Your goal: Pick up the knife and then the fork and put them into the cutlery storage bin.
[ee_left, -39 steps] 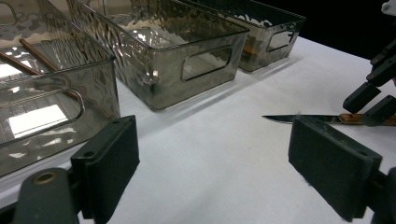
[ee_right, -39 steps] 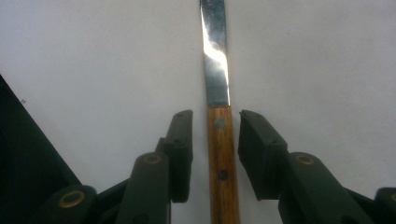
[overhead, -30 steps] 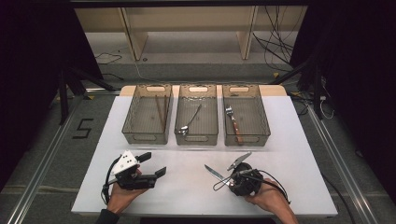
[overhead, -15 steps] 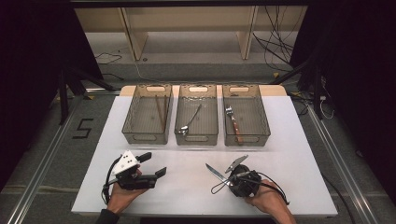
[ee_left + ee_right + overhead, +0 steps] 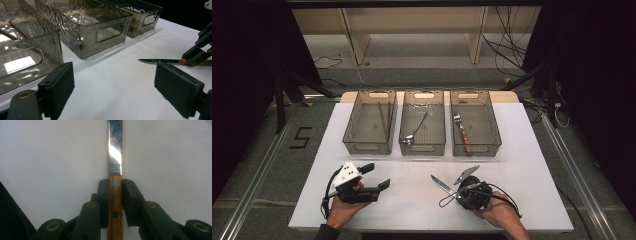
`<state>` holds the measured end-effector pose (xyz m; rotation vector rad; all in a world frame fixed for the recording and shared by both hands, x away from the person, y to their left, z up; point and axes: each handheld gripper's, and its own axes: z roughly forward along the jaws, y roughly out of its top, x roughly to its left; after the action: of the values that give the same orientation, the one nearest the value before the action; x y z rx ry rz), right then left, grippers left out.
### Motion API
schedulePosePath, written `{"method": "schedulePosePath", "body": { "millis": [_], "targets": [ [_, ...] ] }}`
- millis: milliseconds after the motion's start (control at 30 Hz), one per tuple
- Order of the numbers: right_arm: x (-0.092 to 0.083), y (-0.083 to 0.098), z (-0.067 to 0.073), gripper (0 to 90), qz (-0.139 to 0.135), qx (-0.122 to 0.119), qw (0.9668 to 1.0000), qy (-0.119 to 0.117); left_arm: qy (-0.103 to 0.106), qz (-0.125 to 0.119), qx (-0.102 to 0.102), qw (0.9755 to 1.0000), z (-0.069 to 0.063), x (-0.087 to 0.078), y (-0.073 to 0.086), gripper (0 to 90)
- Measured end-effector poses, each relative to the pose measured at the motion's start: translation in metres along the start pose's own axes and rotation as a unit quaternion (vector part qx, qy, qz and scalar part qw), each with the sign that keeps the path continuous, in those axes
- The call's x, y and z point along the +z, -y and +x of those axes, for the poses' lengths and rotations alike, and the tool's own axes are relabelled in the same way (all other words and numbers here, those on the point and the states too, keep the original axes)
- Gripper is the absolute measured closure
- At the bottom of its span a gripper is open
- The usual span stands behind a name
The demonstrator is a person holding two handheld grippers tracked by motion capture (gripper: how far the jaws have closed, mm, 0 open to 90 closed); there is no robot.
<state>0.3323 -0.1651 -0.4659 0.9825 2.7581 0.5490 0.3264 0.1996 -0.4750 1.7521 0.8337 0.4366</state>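
Your right gripper [image 5: 115, 195] pinches the wooden-handled steel table knife [image 5: 115, 170]: both black pads press the brown riveted handle just behind the blade, having just closed in on it. In the high view your right gripper [image 5: 457, 186] sits near the front edge of the white table [image 5: 522, 150], with the knife [image 5: 442, 183] low over the surface, blade pointing left and away from you; whether it lies on the table or is lifted clear is hard to tell.

Your left gripper [image 5: 379, 177] sits at front left, jaws spread wide with nothing between them. In the left gripper view its pads frame bare table, with the knife blade [image 5: 157, 60] farther off.

Three smoked clear plastic bins stand side by side across the middle of the table. The left bin [image 5: 354, 130] holds brown chopsticks [image 5: 384, 120], the middle bin [image 5: 404, 127] a metal spoon [image 5: 416, 129], and the right bin [image 5: 492, 125] a wooden-handled fork [image 5: 462, 132].
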Motion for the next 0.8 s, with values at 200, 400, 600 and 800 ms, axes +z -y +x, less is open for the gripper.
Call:
{"method": "schedulePosePath", "body": {
  "millis": [200, 400, 600, 800],
  "targets": [
    [-0.005, 0.0, -0.001, 77.4, -0.02, -0.002, 0.9998, -0.005, 0.0, 0.0, 0.0, 1.0, 0.0, 0.0, 0.0, 16.0],
    [-0.016, -0.001, -0.005, 77.4, -0.047, 0.005, 0.9989, -0.007, -0.001, 0.003, 0.004, 1.0, 0.0, 0.0, 0.0, 16.0],
    [-0.03, -0.003, -0.011, 77.4, -0.082, 0.017, 0.9964, -0.005, -0.002, 0.001, 0.0, 1.0, 0.0, 0.0, 0.0, 15.9],
    [-0.041, -0.006, -0.019, 77.4, -0.11, 0.029, 0.9935, 0.001, -0.003, -0.002, -0.001, 1.0, 0.001, 0.0, 0.0, 15.5]
  ]
}}
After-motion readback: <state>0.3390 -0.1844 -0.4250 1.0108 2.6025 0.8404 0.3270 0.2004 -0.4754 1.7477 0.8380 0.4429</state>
